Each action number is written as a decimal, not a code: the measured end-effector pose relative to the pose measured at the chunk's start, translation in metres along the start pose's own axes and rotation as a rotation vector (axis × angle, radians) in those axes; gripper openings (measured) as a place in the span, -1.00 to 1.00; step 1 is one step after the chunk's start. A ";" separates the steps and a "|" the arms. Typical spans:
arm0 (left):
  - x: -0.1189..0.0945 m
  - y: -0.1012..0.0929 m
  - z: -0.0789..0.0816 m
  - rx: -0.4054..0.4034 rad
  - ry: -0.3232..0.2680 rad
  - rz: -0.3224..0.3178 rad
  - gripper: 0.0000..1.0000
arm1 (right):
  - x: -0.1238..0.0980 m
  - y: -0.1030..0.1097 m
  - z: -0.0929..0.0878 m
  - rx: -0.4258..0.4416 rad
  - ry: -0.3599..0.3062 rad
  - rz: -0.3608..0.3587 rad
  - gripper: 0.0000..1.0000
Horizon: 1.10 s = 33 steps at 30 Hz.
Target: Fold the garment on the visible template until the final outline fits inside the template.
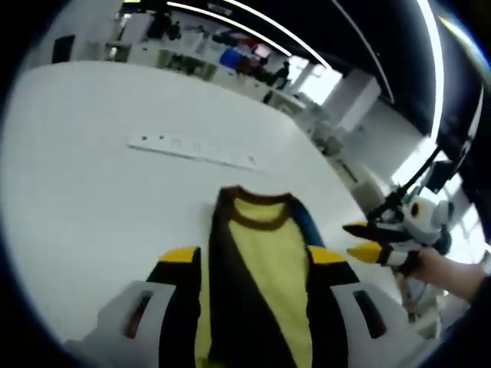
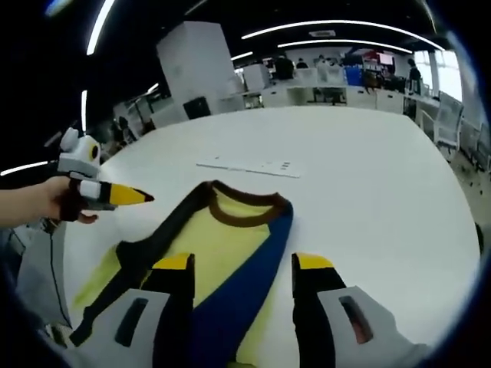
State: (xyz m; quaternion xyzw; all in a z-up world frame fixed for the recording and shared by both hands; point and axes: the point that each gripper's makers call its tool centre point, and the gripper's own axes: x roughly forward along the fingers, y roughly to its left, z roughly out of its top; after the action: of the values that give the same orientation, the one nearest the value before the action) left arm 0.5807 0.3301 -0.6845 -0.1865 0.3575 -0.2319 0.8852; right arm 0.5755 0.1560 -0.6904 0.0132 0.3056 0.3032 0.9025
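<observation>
Garment (image 1: 261, 284) flat on white table (image 1: 84, 192), collar (image 1: 257, 211) at the far end, partly folded lengthwise: yellow front showing, dark brown band along the left, blue edge (image 2: 245, 284) along the right. Hem end runs under both cameras, out of sight.

Left gripper (image 1: 255, 255) hovering low over the near part of the garment, jaws spread, nothing between them. Right gripper (image 2: 242, 262) likewise spread over the blue edge, holding nothing; seen from the left gripper view off to the right (image 1: 367, 239), clear of the cloth.

White strip (image 1: 192, 150) with small marks lying on the table beyond the collar, apart from it. No template outline made out in either view.

Risks, as judgement:
- Template edges not visible, so a fold could end outside the outline; cannot check fit from here.
- Pinching only the top layer would pull the folded stack apart.
- Uneven lift by the two grippers likely to skew the collar line.
- Dragging could slide the garment toward the near table edge.
</observation>
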 end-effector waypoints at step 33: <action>-0.073 -0.047 -0.042 0.161 0.000 -0.038 0.78 | -0.089 0.037 -0.025 0.007 -0.035 0.069 0.60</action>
State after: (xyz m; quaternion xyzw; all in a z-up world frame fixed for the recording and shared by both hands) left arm 0.4911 0.3247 -0.6495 -0.1212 0.3340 -0.2768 0.8928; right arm 0.4856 0.1323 -0.6549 0.0319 0.2902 0.3329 0.8966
